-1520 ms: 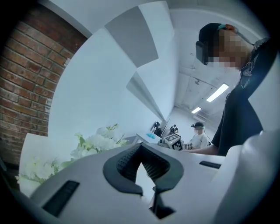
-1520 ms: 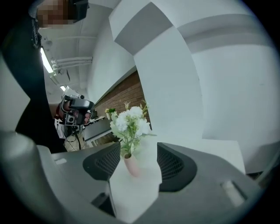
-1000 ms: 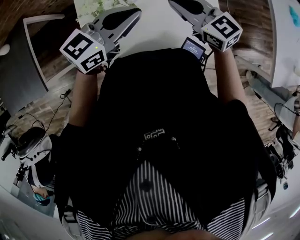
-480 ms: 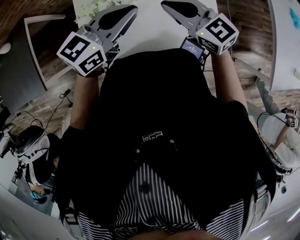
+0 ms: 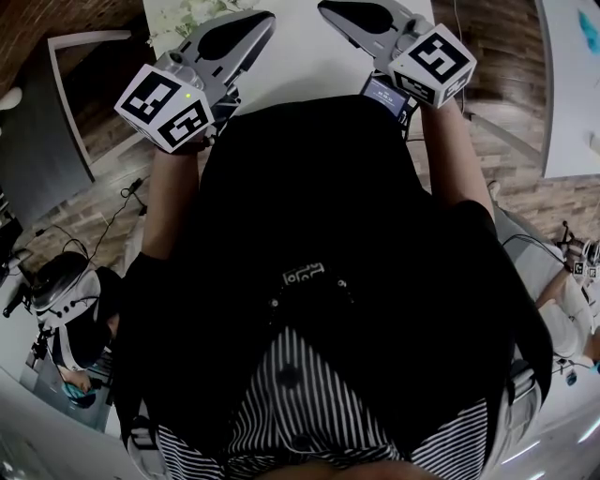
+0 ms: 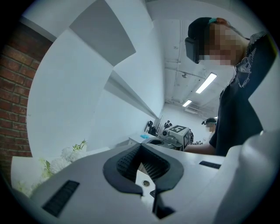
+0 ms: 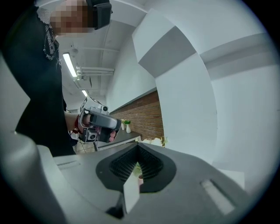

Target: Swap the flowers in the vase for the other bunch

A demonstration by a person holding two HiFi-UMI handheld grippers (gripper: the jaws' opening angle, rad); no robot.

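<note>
Flowers (image 5: 192,13) are in the grip of neither tool. Nearest in the head view are the person's black top (image 5: 309,234) and a striped garment below it. Past these, both hands hold their tools out over the near edge of a white table (image 5: 300,70).

The left gripper (image 5: 261,19) has its jaws closed together. In the left gripper view its ribbed dark pads (image 6: 127,161) meet at the tips, leaving only the moulded notch behind them, and nothing sits in that notch. The right gripper (image 5: 328,8) is also fully closed. In the right gripper view its pads (image 7: 124,164) meet at the tip and clamp nothing. A sliver of green and pale colour shows through the notch from beyond, too small to identify. Each tool's camera sees the other tool held level beside it.

A small device with a lit screen (image 5: 386,95) sits at the table edge, just under the right gripper.

The flowers, white with green leaves, are at the table's far left corner. They are off to the left of the left gripper's tip and clear of its pads. Whether they stand in a vase cannot be told.

Farther off, the right gripper view shows a brick wall (image 7: 142,114) and a dark table carrying small white vases (image 7: 127,127).
</note>
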